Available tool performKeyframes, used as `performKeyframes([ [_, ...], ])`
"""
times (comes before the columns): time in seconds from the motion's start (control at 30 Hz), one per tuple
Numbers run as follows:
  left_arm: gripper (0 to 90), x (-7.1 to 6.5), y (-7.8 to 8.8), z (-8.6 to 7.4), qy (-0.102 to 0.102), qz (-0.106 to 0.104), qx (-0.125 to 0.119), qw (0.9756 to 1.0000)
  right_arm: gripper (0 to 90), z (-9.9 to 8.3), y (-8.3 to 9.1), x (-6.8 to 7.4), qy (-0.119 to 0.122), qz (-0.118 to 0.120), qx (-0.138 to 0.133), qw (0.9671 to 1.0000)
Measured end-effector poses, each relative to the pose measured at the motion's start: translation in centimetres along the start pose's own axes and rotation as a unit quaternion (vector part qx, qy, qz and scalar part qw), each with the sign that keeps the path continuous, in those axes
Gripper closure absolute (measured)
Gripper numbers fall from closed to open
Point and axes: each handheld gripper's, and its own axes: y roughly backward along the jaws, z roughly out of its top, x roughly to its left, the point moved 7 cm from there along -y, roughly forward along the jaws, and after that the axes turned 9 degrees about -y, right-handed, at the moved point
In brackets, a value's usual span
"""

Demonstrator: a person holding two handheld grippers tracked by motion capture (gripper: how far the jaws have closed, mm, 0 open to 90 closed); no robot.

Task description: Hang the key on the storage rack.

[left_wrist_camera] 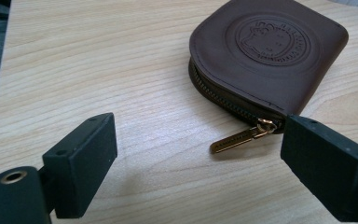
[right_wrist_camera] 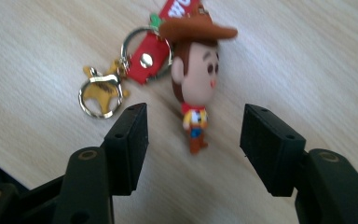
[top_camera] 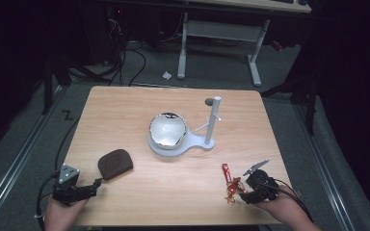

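Black jaws spread wide on both: left tool [left_wrist_camera: 198, 163] near pouch [left_wrist_camera: 270, 51], right tool [right_wrist_camera: 193, 149] straddling keychain [right_wrist_camera: 193, 79].

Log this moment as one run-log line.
left gripper: open, at pouch zipper pull | right gripper: open, jaws either side of keychain figure | both things lie on table

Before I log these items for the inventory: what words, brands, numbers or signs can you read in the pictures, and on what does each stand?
Brown zip pouch: an embossed round seal with a cartoon face and a ring of small letters around it; the letters are too faint to read.
Cowboy keychain: a red tag behind the hat carries white letters, cut off by the picture's edge and blurred; not readable.
Nothing else bears legible text.
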Motion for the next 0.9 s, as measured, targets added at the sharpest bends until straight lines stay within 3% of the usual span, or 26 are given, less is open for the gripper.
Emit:
performKeyframes([
  [0.1, 8.5, 0.1, -0.1, -0.1, 0.004, -0.004, 0.005, 1.0000, 44.3, 0.9, -0.3, 0.2, 0.011, -0.004, 0.002, 0.9999],
  [0.27, 4.4, 0.1, -0.1, 0.0, 0.007, -0.003, 0.004, 1.0000, 48.8, 1.6, -0.8, 0.3, 0.008, -0.002, 0.015, 0.9999],
  [0.53, 0.4, 0.4, 0.0, 0.2, 0.011, 0.001, 0.002, 0.9999, 56.0, 2.0, -1.4, 0.1, 0.011, 0.008, 0.029, 0.9995],
  [0.9, 0.0, 0.4, 0.1, 0.1, 0.011, 0.003, 0.002, 0.9999, 65.3, 2.3, -1.9, 0.1, -0.002, 0.017, 0.038, 0.9992],
])
